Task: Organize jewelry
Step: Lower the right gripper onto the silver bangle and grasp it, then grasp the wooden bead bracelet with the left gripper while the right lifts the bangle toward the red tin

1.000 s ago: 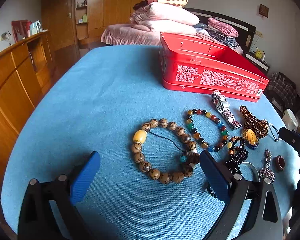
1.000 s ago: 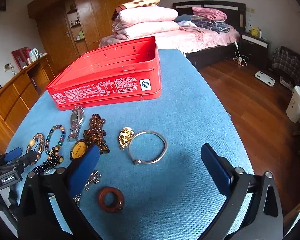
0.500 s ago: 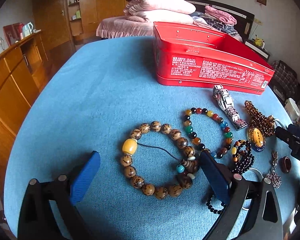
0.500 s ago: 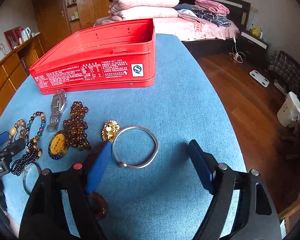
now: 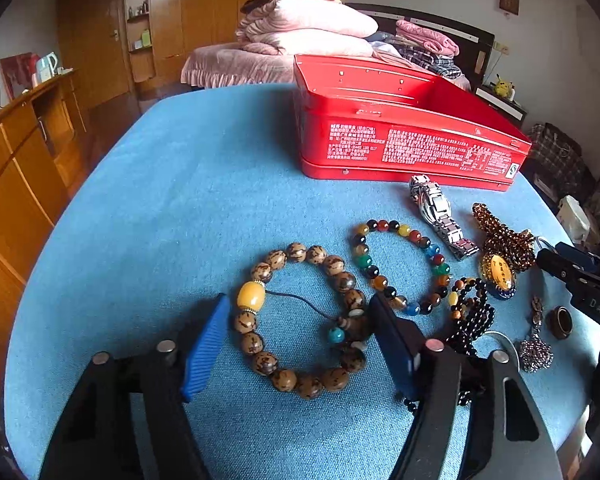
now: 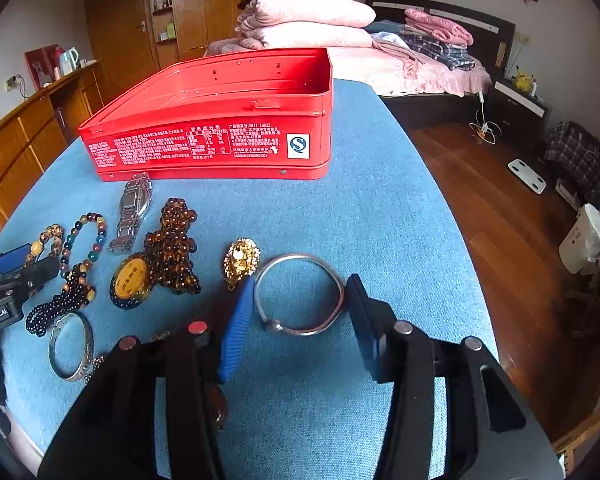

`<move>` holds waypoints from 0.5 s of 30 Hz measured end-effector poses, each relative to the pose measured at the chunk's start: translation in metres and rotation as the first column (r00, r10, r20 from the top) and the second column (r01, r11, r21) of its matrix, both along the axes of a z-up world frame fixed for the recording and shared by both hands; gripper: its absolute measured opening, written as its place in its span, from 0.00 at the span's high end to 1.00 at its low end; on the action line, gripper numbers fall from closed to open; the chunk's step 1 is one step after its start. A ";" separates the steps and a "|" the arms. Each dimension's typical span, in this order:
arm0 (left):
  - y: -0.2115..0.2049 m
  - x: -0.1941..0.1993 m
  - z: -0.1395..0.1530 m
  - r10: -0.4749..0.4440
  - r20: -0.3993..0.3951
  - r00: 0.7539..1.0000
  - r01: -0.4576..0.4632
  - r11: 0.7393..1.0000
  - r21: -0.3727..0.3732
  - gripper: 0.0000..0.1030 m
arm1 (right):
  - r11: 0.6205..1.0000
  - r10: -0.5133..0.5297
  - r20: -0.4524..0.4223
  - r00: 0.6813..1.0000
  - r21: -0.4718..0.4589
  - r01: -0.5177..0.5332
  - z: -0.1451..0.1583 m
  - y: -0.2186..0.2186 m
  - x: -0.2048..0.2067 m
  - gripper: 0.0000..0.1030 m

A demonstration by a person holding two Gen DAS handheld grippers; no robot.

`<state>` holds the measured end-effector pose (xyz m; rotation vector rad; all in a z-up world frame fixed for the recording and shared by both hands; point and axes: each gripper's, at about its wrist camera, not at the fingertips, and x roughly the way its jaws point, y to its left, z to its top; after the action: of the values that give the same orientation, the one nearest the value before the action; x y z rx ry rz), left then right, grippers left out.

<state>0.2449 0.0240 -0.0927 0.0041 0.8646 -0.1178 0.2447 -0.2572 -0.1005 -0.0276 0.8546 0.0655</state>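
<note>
An empty red tin box [image 5: 404,128] [image 6: 220,120] stands at the back of the blue table [image 5: 180,184]. My left gripper [image 5: 300,332] is open, with its blue pads on either side of a large brown bead bracelet [image 5: 342,280] with a yellow bead. My right gripper [image 6: 300,312] is open, with its pads on either side of a silver bangle [image 6: 336,280] lying flat. Each pad is close to its ring; I cannot tell whether they touch.
Between the grippers lie a multicoloured bead bracelet [image 5: 380,280], a steel watch [image 5: 436,208], an amber bead necklace with an oval pendant [image 6: 172,240], black beads [image 6: 60,300], a gold brooch [image 6: 242,258], a second bangle [image 6: 72,348] and a brown ring [image 5: 560,322]. The table's right edge drops to a wooden floor [image 6: 520,240].
Both grippers have moved forward and down and their jaws have narrowed. The left now brackets the brown bead bracelet and the right brackets the silver bangle.
</note>
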 end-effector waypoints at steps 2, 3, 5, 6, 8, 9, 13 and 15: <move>0.001 -0.002 0.001 -0.001 0.010 1.000 0.001 1.000 -0.011 0.48 | 1.000 0.001 0.004 1.000 0.015 -0.001 0.000 -0.002 -0.001 0.56; 0.002 -0.004 0.001 -0.005 0.013 1.000 0.006 1.000 -0.027 0.52 | 1.000 0.004 0.008 1.000 0.025 -0.005 0.001 -0.003 -0.001 0.56; 0.006 -0.004 0.002 -0.009 0.019 1.000 0.010 0.999 -0.052 0.60 | 0.999 0.009 0.013 1.000 0.043 -0.010 0.002 -0.005 -0.004 0.56; 0.007 -0.005 0.002 -0.007 0.021 1.000 0.008 0.998 -0.060 0.65 | 0.999 0.012 0.017 1.000 0.052 -0.013 0.003 -0.006 -0.005 0.56; 0.012 -0.004 0.002 -0.009 0.021 1.000 0.011 0.996 -0.091 0.69 | 0.997 0.013 0.023 1.000 0.072 -0.015 0.004 -0.009 -0.007 0.56; 0.014 -0.003 0.003 -0.008 0.020 1.000 0.010 0.994 -0.110 0.69 | 0.997 0.012 0.028 1.000 0.079 -0.014 0.005 -0.010 -0.008 0.56; 0.023 -0.003 0.006 -0.002 0.032 0.999 0.007 0.987 -0.163 0.70 | 0.997 0.015 0.061 0.998 0.077 -0.020 0.015 -0.011 -0.013 0.56; 0.024 -0.005 0.012 -0.001 0.063 0.998 0.012 0.985 -0.171 0.85 | 0.997 0.020 0.080 0.997 0.078 -0.026 0.021 -0.009 -0.016 0.56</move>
<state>0.2398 0.0482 -0.0803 -0.1501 0.7892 -0.1970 0.2290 -0.2663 -0.0796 0.0343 0.7719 0.1193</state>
